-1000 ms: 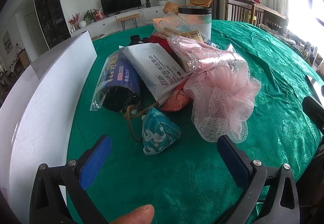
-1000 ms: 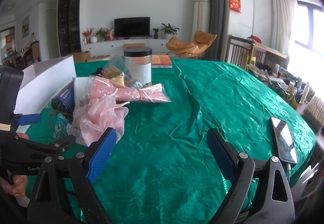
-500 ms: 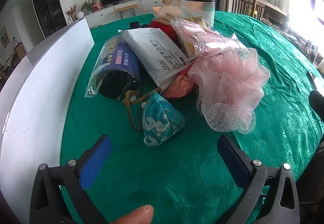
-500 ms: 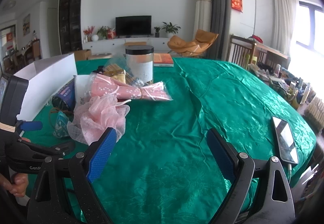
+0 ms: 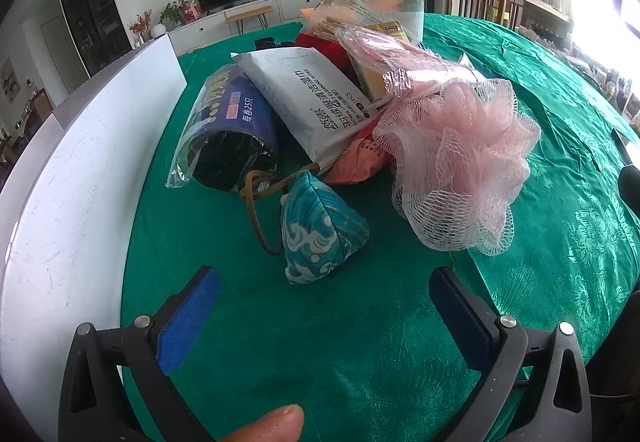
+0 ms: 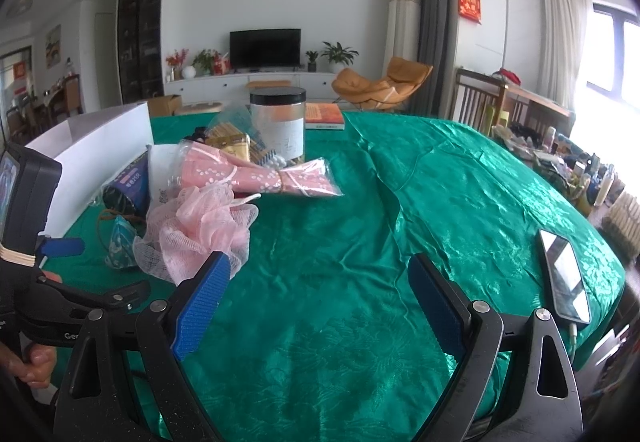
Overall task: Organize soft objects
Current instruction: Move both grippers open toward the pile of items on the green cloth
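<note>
Left tool (image 5: 320,306) is gaping empty before the teal pouch (image 5: 320,228); its brown cord (image 5: 256,210) (looped under the pile) is risking a snag. Right tool (image 6: 316,302) is idling, likewise wide and empty.

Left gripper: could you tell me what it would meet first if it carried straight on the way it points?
Most likely the teal wave-patterned pouch, which lies just ahead between the open left gripper fingers' line; depth is uncertain.

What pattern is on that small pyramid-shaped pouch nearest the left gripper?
The pouch is teal-blue with white swirling wave patterns, clearest in the left wrist view.
</note>
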The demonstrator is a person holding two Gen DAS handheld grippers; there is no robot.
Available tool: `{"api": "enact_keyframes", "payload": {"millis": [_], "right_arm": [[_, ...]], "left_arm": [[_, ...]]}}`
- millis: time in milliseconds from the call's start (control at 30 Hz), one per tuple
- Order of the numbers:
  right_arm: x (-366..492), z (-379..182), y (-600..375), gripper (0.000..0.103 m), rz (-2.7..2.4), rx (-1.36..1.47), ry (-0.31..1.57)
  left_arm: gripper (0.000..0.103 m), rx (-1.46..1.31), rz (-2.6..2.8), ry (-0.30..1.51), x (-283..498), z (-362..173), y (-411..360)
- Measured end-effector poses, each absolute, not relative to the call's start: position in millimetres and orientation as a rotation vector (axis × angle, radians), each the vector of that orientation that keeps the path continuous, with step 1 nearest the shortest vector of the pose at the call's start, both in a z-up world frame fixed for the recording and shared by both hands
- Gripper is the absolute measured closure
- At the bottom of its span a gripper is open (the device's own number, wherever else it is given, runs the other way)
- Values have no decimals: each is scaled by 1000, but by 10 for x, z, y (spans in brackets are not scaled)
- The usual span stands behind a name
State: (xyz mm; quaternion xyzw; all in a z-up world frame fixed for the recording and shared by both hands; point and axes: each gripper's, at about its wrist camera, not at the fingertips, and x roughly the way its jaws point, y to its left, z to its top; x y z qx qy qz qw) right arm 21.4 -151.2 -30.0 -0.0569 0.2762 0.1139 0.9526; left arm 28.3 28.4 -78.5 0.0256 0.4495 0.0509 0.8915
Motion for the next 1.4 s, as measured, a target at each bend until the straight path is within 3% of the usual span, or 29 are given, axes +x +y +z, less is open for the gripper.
{"api": "enact_keyframes", "payload": {"millis": [1400], "right_arm": [[272,-359,-1447,11,286,-116,616]], "left_arm": [[0,3,-35,1007,358,-933,520]]}}
